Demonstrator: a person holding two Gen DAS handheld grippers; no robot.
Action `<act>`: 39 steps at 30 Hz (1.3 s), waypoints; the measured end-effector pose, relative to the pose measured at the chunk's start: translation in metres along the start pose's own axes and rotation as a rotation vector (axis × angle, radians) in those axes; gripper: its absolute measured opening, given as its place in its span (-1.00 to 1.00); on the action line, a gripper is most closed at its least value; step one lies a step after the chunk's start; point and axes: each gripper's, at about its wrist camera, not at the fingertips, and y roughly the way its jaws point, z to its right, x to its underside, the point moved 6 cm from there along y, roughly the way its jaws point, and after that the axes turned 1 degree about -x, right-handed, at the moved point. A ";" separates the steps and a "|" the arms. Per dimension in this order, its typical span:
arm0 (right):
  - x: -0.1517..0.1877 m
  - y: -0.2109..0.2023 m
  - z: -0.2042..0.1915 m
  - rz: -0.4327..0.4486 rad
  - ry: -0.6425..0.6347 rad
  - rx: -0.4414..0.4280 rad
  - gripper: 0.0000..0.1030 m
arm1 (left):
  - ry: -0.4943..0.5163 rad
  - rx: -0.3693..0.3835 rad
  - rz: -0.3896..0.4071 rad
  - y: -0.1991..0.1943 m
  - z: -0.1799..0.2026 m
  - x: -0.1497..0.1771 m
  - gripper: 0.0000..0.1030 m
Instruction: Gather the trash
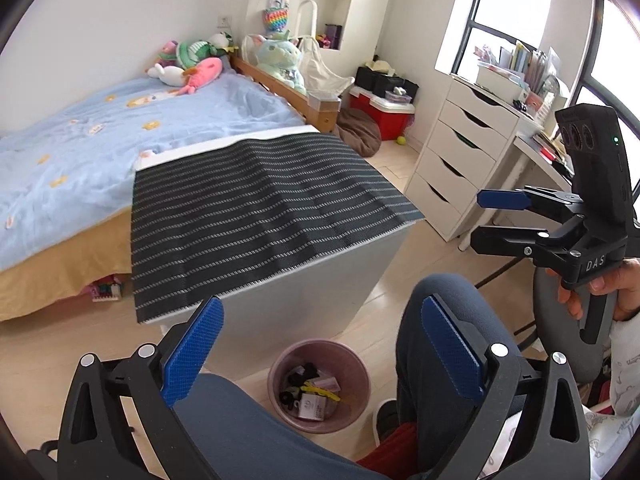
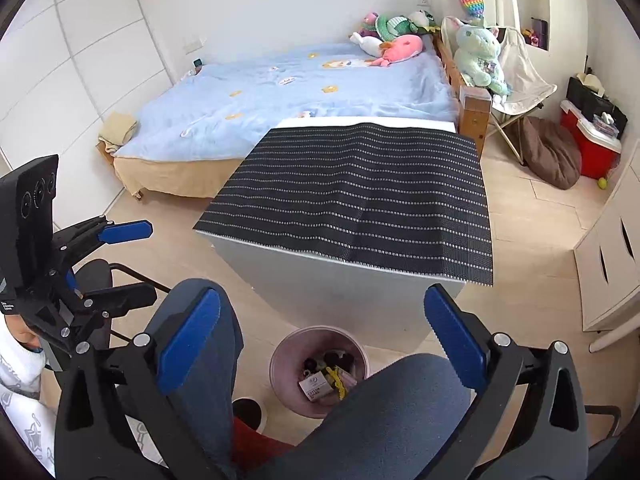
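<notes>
A pink waste bin (image 1: 357, 408) stands on the floor between the person's knees, below the front of a low white table. Trash (image 1: 314, 404) lies inside it: a small white box, a yellow wrapper and several black bits. My left gripper (image 1: 322, 352) hangs above the bin, open, with nothing between its blue pads. The right gripper (image 1: 492, 218) hovers at the right, also open and bare. In the right wrist view the bin (image 2: 277, 360) and its trash (image 2: 320, 386) sit under the open right gripper (image 2: 322, 340), with the left gripper (image 2: 136, 264) at the left.
A black striped mat (image 1: 260, 208) covers the white table (image 1: 320, 284). Behind it is a bed (image 1: 80, 152) with plush toys. A white drawer unit (image 1: 456, 160), a red cooler (image 1: 384, 116) and a brown cushion (image 1: 360, 130) stand at the right. The person's blue-trousered knees (image 1: 452, 320) flank the bin.
</notes>
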 end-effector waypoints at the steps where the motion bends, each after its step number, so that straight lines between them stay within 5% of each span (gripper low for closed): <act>1: -0.003 0.001 0.000 -0.001 0.001 0.008 0.94 | -0.002 -0.011 0.003 0.000 -0.003 -0.002 0.85; 18: -0.081 0.011 0.000 0.095 -0.039 0.065 0.94 | -0.031 -0.084 0.092 0.003 -0.044 -0.070 0.85; 39: -0.095 0.031 0.004 0.051 -0.036 0.057 0.94 | -0.079 -0.096 0.073 0.017 -0.057 -0.086 0.88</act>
